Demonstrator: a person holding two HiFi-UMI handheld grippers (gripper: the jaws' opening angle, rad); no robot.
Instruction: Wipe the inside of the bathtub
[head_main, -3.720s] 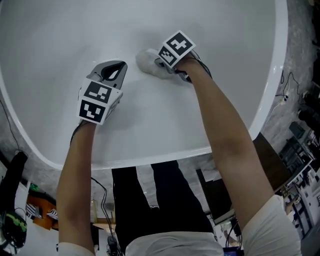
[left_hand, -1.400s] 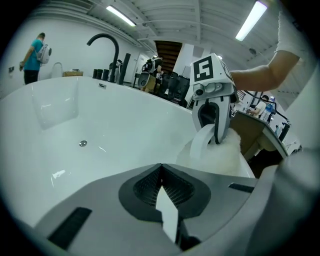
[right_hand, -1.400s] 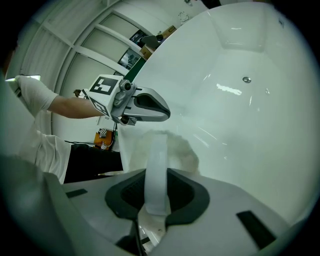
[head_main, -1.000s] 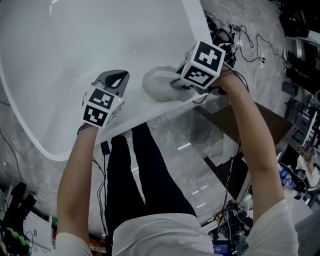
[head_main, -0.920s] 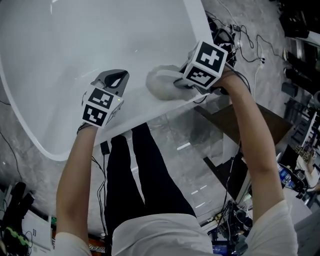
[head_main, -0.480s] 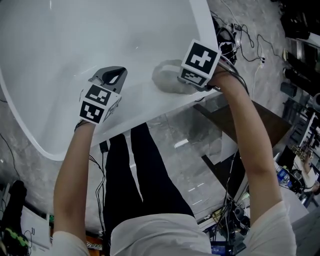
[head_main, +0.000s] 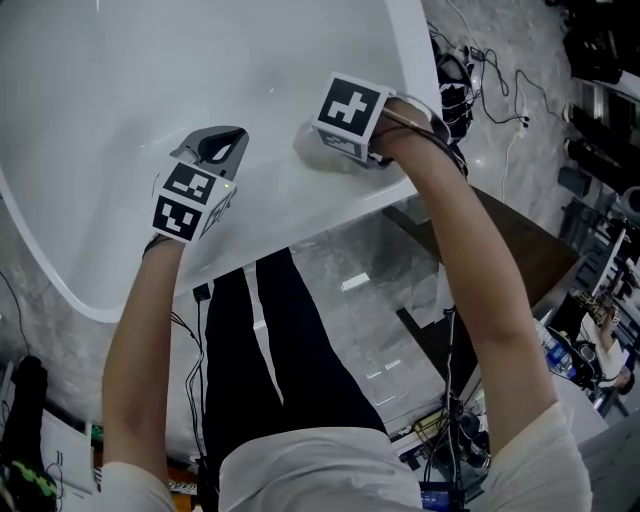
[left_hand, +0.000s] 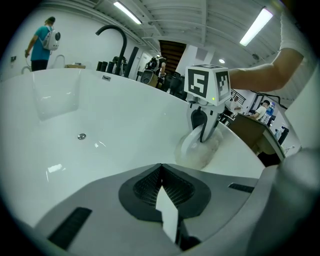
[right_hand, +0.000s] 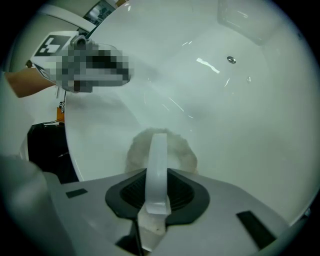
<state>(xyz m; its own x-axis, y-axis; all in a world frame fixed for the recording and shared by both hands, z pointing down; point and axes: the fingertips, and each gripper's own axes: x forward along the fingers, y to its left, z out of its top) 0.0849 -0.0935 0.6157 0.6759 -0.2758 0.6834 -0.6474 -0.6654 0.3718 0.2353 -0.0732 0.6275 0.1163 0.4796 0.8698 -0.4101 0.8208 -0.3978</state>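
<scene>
Our R gripper (right_hand: 156, 186) pinches the pad (right_hand: 176, 151) by its handle. Pad sits just ahead of jaws, pressed on tub (head_main: 150, 70) wall by right rim. L gripper (left_hand: 161, 189), left of pad, is closed and empty.

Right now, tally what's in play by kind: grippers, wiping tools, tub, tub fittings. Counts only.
Grippers: 2 (left gripper shut and empty; right gripper shut on the pad's handle)
Wiping pad: 1
Bathtub: 1
Drain: 1
Black faucet: 1
Total: 6
</scene>
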